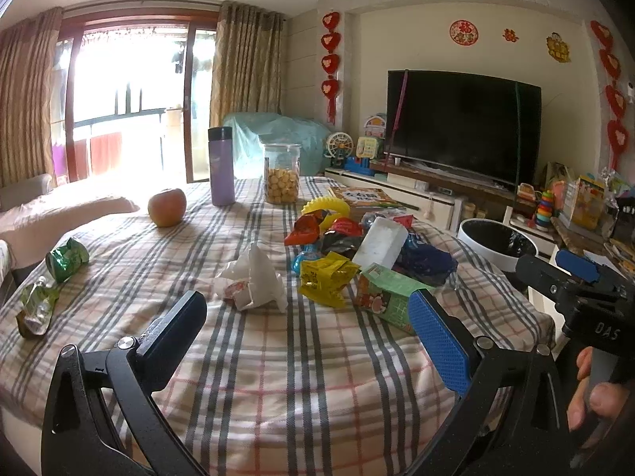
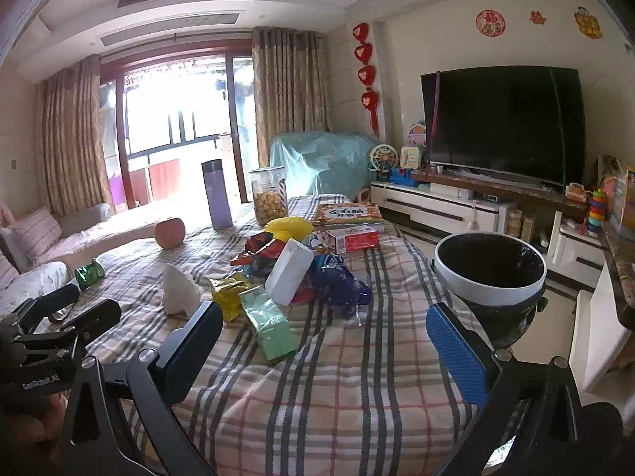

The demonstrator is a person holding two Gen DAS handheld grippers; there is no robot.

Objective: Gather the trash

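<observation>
A pile of trash lies on the plaid-covered table (image 1: 278, 357): a crumpled white tissue (image 1: 256, 277), a yellow wrapper (image 1: 327, 277), a green carton (image 1: 383, 293), a white foam block (image 1: 381, 244), a blue bag (image 1: 426, 260), red wrappers (image 1: 305, 230). Two green wrappers (image 1: 65, 258) lie at the left. A white bin with black liner (image 2: 490, 273) stands right of the table. My left gripper (image 1: 307, 337) is open and empty, just short of the tissue. My right gripper (image 2: 325, 341) is open and empty, near the green carton (image 2: 268, 323).
An apple (image 1: 166, 206), a purple flask (image 1: 221, 166), a biscuit jar (image 1: 281, 178), a book (image 2: 347, 214) and a red-white box (image 2: 353, 238) sit at the table's far side. A sofa (image 2: 43, 238) is left. A TV (image 2: 502, 123) on its stand is right.
</observation>
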